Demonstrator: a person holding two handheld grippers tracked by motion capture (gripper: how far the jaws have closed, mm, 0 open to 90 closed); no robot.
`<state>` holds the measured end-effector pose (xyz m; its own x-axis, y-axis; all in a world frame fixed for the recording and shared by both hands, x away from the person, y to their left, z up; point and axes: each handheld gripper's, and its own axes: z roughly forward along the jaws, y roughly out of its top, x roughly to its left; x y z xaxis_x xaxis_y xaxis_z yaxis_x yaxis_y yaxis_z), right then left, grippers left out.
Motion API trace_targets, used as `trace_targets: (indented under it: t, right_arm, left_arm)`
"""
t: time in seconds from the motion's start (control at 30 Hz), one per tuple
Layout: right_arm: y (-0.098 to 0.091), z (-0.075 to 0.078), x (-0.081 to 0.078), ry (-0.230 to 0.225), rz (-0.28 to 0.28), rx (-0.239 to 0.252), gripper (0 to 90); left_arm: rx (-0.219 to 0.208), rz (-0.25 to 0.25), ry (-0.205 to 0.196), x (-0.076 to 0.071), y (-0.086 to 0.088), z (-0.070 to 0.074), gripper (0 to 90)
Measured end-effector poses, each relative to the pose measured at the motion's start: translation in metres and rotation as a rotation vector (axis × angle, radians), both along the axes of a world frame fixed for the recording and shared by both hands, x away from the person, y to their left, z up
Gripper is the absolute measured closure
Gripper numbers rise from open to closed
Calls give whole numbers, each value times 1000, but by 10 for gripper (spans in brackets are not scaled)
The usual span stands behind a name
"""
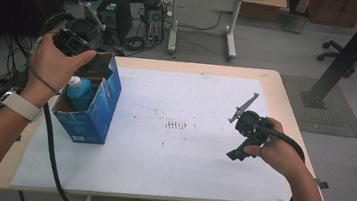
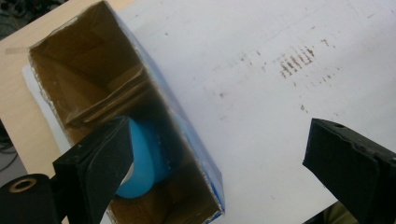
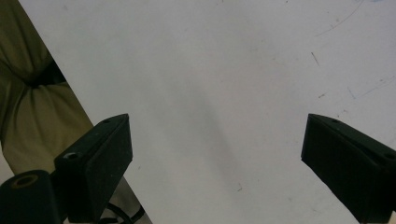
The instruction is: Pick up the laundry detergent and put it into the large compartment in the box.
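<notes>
Sitting at the left side of the table [image 1: 269, 80], a blue box [image 1: 96, 112] stands with its top open. Inside the box is a blue bottle [image 1: 80, 93] with a white cap, low down in the box. The left gripper [image 1: 74, 43] is held just above the open top of the box, at its far end. In the left gripper view, its two black jaws stand wide apart and hold nothing. One jaw is over the open box, in front of the blue bottle [image 2: 142, 163], and the other jaw is over the white sheet [image 2: 261, 93] beside the box [image 2: 196, 149].

The right gripper [image 1: 244, 132] is well apart from the box, over the right side of the white sheet [image 1: 184, 171]. In the right gripper view, its jaws are wide apart too, with nothing between them but the white sheet [image 3: 219, 93].
</notes>
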<state>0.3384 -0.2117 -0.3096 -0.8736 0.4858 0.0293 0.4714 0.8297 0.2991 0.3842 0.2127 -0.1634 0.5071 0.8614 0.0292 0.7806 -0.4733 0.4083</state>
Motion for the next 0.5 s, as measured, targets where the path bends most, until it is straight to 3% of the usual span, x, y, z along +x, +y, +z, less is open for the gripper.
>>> trace_targets:
  t: [0.5]
  right_arm:
    - [0, 1, -1, 1, 0, -1, 89]
  left_arm:
    - [1, -126, 6, -11, -21, 1, 84]
